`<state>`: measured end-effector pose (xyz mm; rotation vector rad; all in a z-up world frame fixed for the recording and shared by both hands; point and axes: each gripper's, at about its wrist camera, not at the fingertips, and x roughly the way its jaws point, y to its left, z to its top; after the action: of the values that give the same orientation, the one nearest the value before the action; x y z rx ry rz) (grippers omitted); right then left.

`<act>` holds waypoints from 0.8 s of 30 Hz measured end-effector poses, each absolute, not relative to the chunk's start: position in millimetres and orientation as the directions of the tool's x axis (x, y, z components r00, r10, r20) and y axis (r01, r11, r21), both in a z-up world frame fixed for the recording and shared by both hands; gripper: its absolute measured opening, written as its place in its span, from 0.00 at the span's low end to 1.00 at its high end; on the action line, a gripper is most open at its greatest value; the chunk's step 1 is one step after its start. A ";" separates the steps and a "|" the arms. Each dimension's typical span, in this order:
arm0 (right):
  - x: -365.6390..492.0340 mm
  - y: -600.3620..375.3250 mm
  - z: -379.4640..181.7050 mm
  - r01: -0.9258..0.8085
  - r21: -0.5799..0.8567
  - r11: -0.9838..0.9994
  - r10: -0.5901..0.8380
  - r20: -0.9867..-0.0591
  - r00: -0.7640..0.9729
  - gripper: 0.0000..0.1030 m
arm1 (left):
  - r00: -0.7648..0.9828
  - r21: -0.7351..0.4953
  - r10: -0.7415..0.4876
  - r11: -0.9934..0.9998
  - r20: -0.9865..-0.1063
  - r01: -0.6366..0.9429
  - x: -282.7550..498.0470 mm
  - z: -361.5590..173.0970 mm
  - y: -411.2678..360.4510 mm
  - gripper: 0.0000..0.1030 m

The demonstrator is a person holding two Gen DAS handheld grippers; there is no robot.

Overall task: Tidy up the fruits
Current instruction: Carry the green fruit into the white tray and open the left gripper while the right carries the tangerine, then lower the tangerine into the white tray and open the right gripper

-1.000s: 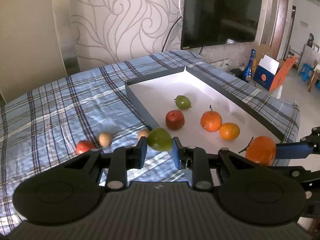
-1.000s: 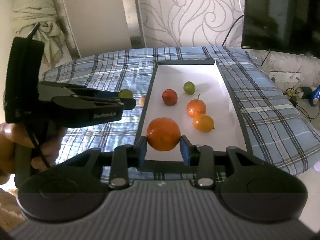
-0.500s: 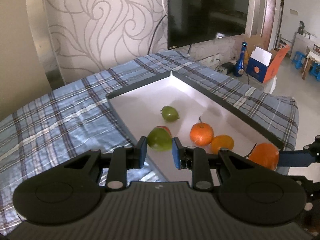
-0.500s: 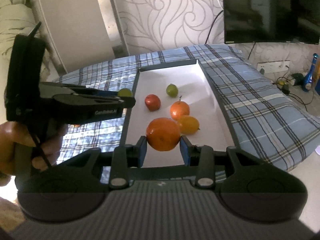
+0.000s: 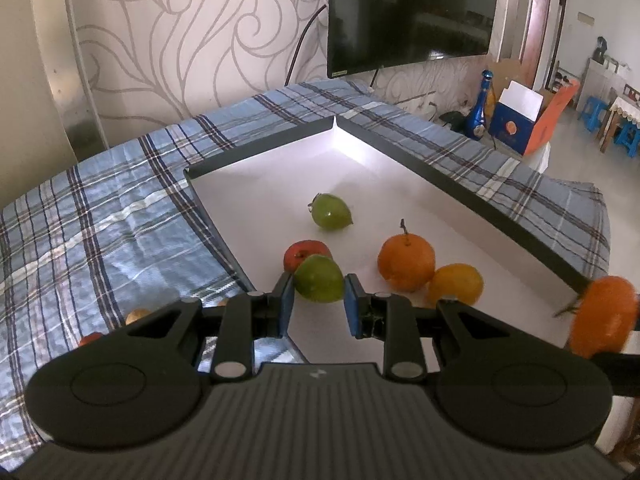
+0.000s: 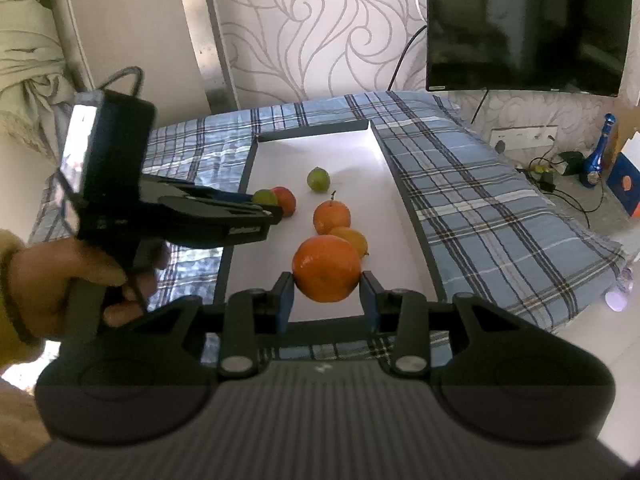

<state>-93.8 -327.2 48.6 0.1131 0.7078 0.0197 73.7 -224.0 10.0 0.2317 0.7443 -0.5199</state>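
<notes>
My left gripper (image 5: 319, 302) is shut on a green fruit (image 5: 319, 283) and holds it over the near left part of the white tray (image 5: 280, 168), just in front of a red fruit (image 5: 301, 251). My right gripper (image 6: 327, 295) is shut on a large orange (image 6: 326, 268) above the tray's near end (image 6: 400, 280). In the tray lie another green fruit (image 5: 331, 211), a stemmed orange (image 5: 406, 261) and a yellow-orange fruit (image 5: 456, 283). The right gripper's orange shows blurred in the left wrist view (image 5: 604, 316).
Small fruits (image 5: 136, 314) lie on the blue plaid cloth (image 5: 100, 220) left of the tray. A TV (image 5: 408, 8) hangs on the patterned wall. A blue bottle (image 5: 480, 110) and boxes (image 5: 520, 120) stand on the floor at right.
Both grippers have moved forward over the tray with their fruits held. The left gripper's green fruit went from above the cloth to above the tray's near left part.
</notes>
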 end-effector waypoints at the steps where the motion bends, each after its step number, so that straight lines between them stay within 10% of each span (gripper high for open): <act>1: -94.5 -327.4 48.5 0.023 0.108 0.994 0.053 -0.648 0.760 0.37 | 0.617 0.023 -0.367 0.848 -0.696 0.530 75.4 8.8 -225.4 0.30; 24: -107.4 -329.7 50.6 0.068 0.095 0.993 0.011 -0.656 0.755 0.37 | 0.632 0.086 -0.308 0.854 -0.712 0.513 134.3 -5.7 -258.8 0.30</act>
<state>-107.4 -329.7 50.6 0.1154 0.7149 -0.0316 134.3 -258.8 -5.7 0.2937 0.7522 -0.4771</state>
